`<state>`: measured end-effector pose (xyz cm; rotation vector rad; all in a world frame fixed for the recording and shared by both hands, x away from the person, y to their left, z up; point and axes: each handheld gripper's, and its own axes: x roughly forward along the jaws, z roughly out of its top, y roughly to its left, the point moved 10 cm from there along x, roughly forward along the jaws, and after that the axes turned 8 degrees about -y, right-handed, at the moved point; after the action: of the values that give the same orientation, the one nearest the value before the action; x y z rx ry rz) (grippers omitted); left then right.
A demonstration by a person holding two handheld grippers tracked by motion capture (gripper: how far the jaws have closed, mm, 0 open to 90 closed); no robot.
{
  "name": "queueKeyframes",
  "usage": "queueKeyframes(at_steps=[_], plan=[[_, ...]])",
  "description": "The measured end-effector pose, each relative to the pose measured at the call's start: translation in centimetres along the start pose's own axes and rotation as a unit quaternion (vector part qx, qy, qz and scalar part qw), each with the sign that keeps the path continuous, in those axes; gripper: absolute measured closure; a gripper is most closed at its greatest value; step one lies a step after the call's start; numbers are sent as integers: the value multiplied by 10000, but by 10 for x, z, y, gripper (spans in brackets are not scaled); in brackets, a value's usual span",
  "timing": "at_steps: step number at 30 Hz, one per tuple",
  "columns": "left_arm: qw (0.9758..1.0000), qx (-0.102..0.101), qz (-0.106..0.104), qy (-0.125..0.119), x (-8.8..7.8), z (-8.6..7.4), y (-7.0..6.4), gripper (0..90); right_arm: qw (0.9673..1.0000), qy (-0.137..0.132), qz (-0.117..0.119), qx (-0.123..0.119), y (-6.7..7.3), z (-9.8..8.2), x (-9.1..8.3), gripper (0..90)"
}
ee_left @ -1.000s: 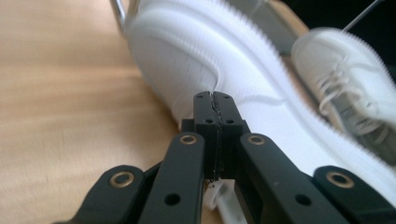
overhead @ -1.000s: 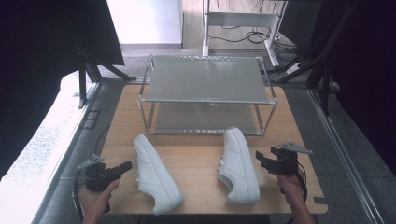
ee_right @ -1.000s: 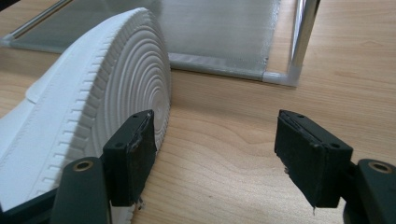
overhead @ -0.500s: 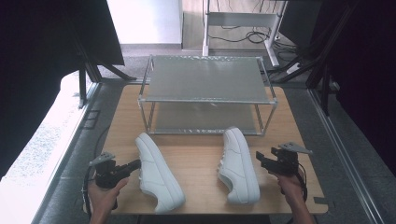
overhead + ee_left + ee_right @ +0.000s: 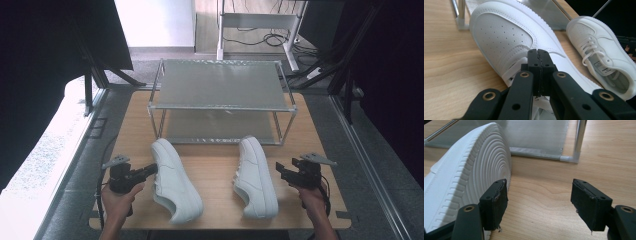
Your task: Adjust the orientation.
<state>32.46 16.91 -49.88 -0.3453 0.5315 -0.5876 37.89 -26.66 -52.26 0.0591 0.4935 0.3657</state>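
White leather is seen on two shoes lying apart on the wooden bench (image 5: 215,172), both in front of a two-tier metal rack (image 5: 220,100). The left shoe (image 5: 175,179) is laid at a slant with its toe toward the rack; in the left gripper view its perforated toe cap (image 5: 504,35) is seen close ahead, and the other shoe lies farther off. The left hand-held gripper (image 5: 150,171) is held just beside this shoe's side, its jaws pressed together with nothing between them; whether the tips touch the leather cannot be told. The right shoe (image 5: 255,176) lies nearly straight, toe toward the rack. The right hand-held gripper (image 5: 280,171) is held just to that shoe's outer side, its jaws spread wide; in the right gripper view the ribbed sole edge (image 5: 474,170) sits next to one jaw and bare wood is seen between the jaws.
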Motion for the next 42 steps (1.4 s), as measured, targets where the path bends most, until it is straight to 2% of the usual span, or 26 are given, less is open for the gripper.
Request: queueKeyframes(at_steps=[2,5,8,11,14,16,18,21,27,30,34,42], plan=[[10000,-32,-59,-15,3,3,-2,897,10000,4,-26,24,-2,0,0,302],[9999,39,-117,-46,15,10,-8,885,10000,12,-46,43,-5,-2,0,303],[9997,121,-198,6,36,18,-18,878,9999,24,-76,66,-7,-3,1,303],[9984,417,-144,347,67,19,-29,880,9999,47,-75,50,-8,-4,1,303],[9965,494,-250,621,96,14,-40,885,9999,42,-81,44,-9,-4,0,303],[9962,487,-282,671,104,14,-45,888,9999,27,-88,70,-11,-5,0,303],[9962,514,-317,624,104,16,-50,893,9999,15,-87,93,-12,-5,-2,303],[9964,508,-383,553,97,20,-59,898,9999,2,-88,129,-13,-4,-4,305],[9942,739,-603,500,85,21,-82,898,9998,-39,-98,144,-13,-2,-5,305],[9922,805,-771,553,85,17,-93,899,9999,-33,-97,122,-11,-2,-5,305],[9905,843,-879,642,90,8,-103,898,9999,-20,-112,128,-12,-4,-3,305],[9881,858,-989,802,95,-9,-112,898,9998,-1,-141,143,-14,-6,-3,305]])
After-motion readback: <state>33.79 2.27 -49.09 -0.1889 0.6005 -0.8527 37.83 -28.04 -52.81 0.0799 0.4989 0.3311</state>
